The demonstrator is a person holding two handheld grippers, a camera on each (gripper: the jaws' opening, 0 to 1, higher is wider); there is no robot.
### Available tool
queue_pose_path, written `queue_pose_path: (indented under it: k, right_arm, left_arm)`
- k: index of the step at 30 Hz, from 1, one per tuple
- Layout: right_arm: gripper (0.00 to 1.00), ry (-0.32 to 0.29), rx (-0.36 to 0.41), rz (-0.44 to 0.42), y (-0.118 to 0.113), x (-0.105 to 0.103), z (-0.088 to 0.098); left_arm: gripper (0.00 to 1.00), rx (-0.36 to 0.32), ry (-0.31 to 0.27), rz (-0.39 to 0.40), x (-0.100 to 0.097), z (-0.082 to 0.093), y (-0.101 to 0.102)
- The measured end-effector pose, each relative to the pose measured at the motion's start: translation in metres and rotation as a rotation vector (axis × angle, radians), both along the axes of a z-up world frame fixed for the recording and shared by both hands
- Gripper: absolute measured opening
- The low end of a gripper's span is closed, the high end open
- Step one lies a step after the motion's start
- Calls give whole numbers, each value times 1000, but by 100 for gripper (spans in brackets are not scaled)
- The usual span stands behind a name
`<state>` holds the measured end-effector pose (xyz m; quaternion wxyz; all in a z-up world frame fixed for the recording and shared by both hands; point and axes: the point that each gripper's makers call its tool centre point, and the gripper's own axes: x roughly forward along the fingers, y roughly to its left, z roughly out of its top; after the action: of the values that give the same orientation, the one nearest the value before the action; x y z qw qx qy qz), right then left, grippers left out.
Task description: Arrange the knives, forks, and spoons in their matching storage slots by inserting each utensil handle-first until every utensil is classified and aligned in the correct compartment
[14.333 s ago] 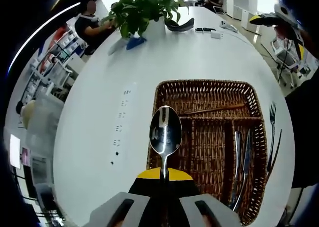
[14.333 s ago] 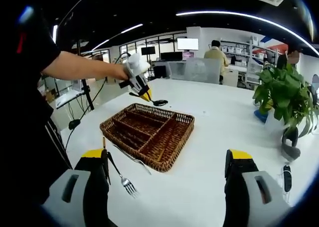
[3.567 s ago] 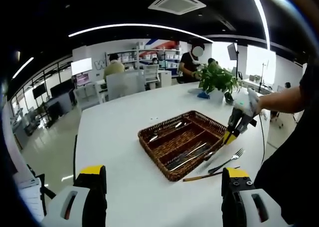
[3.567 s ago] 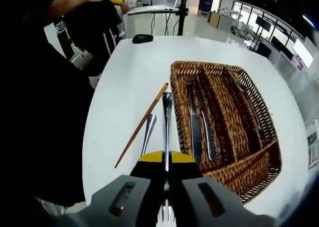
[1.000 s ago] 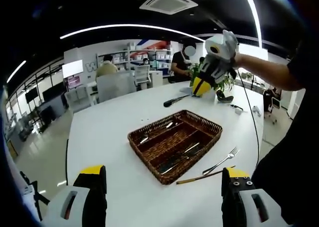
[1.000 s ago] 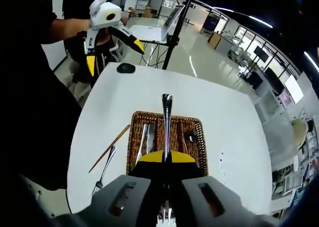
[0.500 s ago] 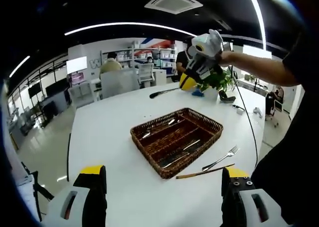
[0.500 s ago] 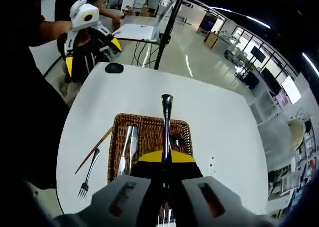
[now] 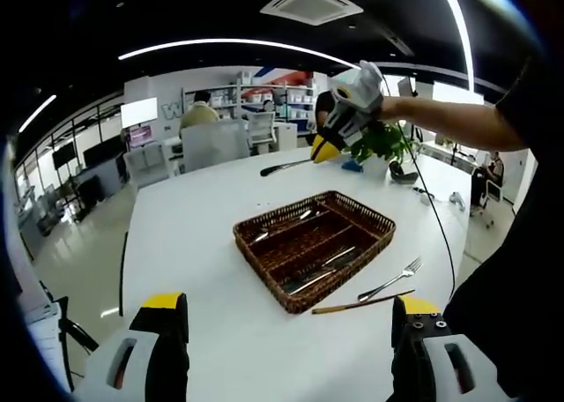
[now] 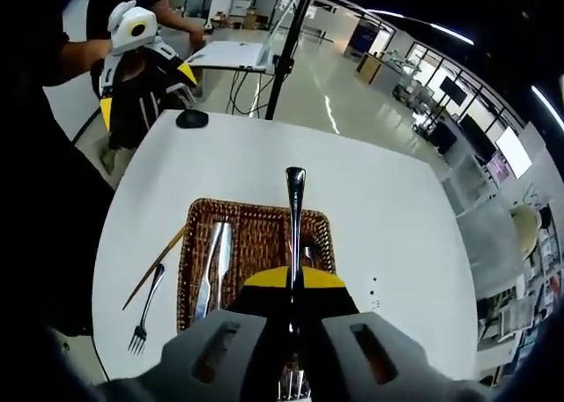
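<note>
Right gripper (image 10: 293,283) jaws clamped on a fork (image 10: 294,210) held handle-forward above the wicker tray (image 10: 258,225), left gripper (image 9: 280,336) jaws apart, second fork (image 9: 390,280) on white table (image 9: 194,243).

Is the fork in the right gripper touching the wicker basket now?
Apart. The left gripper view shows the right gripper holding the fork high above the basket, with open tabletop between them.

A potted plant (image 9: 381,143) and a dark object (image 9: 406,178) sit near the white surface's (image 9: 203,217) far edge; a black mouse (image 10: 191,118) lies at one corner
</note>
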<state>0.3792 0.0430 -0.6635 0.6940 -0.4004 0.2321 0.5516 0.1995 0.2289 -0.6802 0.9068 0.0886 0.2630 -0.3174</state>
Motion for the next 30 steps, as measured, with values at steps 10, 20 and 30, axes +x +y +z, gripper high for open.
queue_pose_path:
  k: [10,20,30]
  right_arm:
    - [0,-2,-8,-2,5,7,-15]
    - [0,8,-21,-5,4,12,-38]
    - [0,16,-34,1,4,13,-64]
  left_arm:
    - [100,5,6,10,3,-3,2]
    - [100,8,14,25,7,-7,8]
    - [100,3,28,48,10,-14,13]
